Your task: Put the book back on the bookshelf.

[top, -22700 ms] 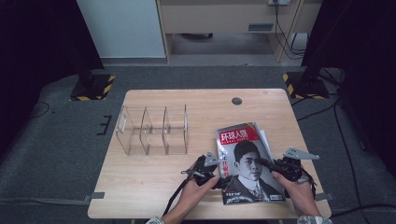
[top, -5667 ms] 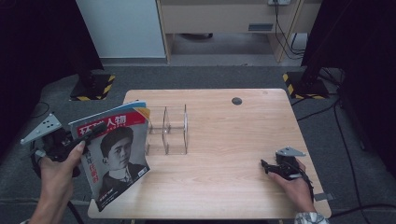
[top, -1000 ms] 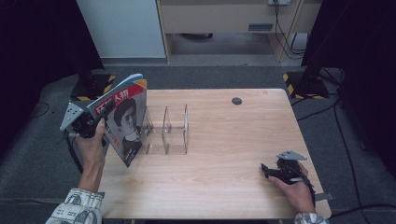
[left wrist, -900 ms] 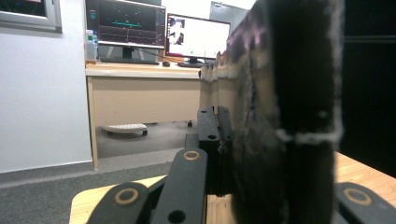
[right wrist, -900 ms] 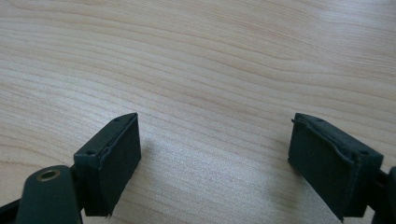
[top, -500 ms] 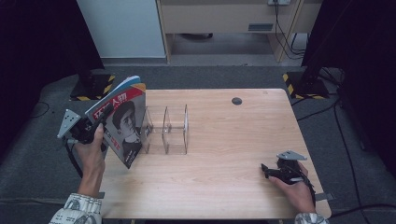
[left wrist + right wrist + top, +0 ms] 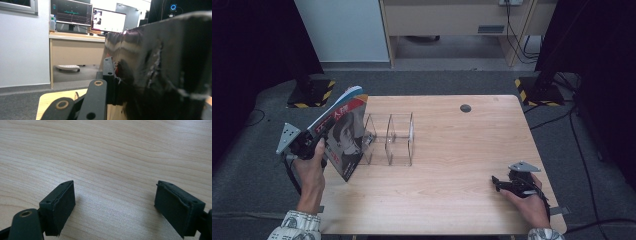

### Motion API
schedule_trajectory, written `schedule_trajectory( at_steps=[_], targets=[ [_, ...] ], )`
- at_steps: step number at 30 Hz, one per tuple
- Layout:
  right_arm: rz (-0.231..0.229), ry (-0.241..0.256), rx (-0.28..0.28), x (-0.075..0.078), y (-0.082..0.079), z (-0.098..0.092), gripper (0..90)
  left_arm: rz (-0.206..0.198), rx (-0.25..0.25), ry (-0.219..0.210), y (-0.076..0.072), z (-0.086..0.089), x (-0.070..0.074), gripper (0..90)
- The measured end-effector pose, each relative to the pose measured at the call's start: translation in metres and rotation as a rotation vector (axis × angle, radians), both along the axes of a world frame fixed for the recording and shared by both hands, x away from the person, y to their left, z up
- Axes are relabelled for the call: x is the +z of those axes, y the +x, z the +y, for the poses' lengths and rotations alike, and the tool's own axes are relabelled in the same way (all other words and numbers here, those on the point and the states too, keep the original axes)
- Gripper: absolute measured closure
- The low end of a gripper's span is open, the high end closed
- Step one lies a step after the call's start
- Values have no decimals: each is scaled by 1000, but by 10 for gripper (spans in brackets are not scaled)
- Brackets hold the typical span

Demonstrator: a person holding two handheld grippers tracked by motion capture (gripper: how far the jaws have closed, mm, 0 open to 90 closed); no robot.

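Observation:
A magazine [image 7: 343, 134] with a red title band and a portrait cover is held upright at the table's left edge, tilted, its lower corner near the wood. My left gripper [image 7: 314, 141] is shut on its left side. In the left gripper view the magazine's dark glossy cover [image 7: 165, 72] stands close to the lens, with my left gripper [image 7: 112, 75] clamped on its edge. A clear acrylic divider rack [image 7: 392, 138] stands just right of the magazine. My right gripper [image 7: 498, 183] rests open on the wood at the front right, and in its own view my right gripper [image 7: 115, 207] has nothing between its jaws.
The wooden table [image 7: 462, 150] has a round cable grommet [image 7: 465, 108] near its back edge. Yellow-black striped stand feet [image 7: 309, 92] sit on the grey floor at both back corners. A desk with monitors [image 7: 87, 17] stands behind.
My left gripper has lowered the magazine slightly and kept it beside the rack's left end. The right gripper has stayed in place.

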State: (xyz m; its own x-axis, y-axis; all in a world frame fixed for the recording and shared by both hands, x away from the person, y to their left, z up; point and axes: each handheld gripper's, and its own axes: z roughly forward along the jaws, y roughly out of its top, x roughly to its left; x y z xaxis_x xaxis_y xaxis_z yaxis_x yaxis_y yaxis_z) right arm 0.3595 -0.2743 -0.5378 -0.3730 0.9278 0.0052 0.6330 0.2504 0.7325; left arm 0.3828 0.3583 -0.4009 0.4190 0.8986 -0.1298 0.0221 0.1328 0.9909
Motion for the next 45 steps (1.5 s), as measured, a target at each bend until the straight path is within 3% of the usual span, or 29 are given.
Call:
schedule_trajectory(
  at_steps=[17, 26, 34, 40, 45],
  targets=[
    [-1, -1, 2, 0, 0, 0, 168, 19, 40, -21, -1, -2, -2, 678],
    [0, -2, 9, 0, 0, 0, 168, 27, 85, -6, -1, -1, -1, 481],
    [3, -1, 8, 0, 0, 0, 166, 47, 74, -18, 0, -1, -1, 356],
    [3, -1, 8, 0, -1, 0, 165, 43, 83, -1, -2, -2, 0, 272],
    [2, -5, 10, 0, -1, 0, 159, 63, 103, 44, -3, -6, 1, 151]
  ],
)
